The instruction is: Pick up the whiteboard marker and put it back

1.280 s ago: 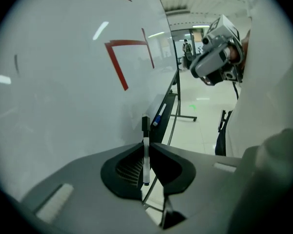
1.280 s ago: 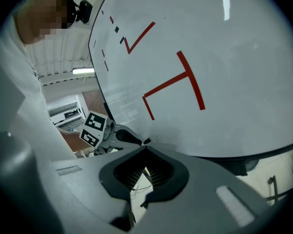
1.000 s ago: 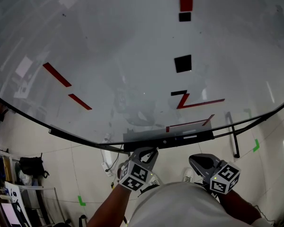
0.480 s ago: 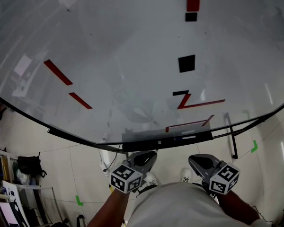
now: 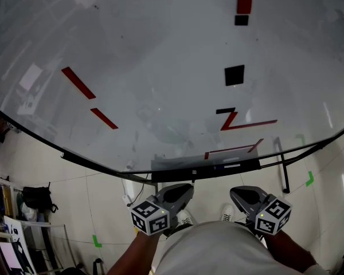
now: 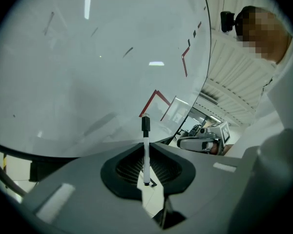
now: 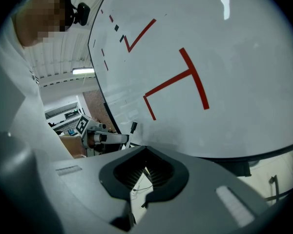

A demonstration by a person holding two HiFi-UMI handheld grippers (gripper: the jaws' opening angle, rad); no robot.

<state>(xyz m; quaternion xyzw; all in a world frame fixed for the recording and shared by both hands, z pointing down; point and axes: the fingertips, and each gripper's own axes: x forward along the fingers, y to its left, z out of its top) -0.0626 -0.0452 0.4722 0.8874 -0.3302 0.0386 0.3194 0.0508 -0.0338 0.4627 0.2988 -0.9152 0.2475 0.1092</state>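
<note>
A white whiteboard marker (image 6: pixel 146 152) with a black cap stands upright between the jaws of my left gripper (image 6: pixel 146 168), which is shut on it. The cap points towards the whiteboard (image 6: pixel 88 67). In the head view the left gripper (image 5: pixel 176 192) hovers just below the board's dark tray (image 5: pixel 218 169), and the marker itself is hidden there. My right gripper (image 5: pixel 245 196) is beside it, also below the tray, shut with nothing in it (image 7: pixel 145 172). The right gripper view shows the left gripper (image 7: pixel 106 138) with the marker's black cap (image 7: pixel 133 127) sticking out.
The whiteboard (image 5: pixel 160 67) carries red lines and black squares. Its stand has a black foot (image 5: pixel 284 173) on the tiled floor to the right. Bags and shelves (image 5: pixel 34 202) crowd the floor's left edge. The person's body fills the bottom middle.
My left gripper has turned, so its marker cube swung left and a little lower. The right gripper has hardly moved. The marker stays held.
</note>
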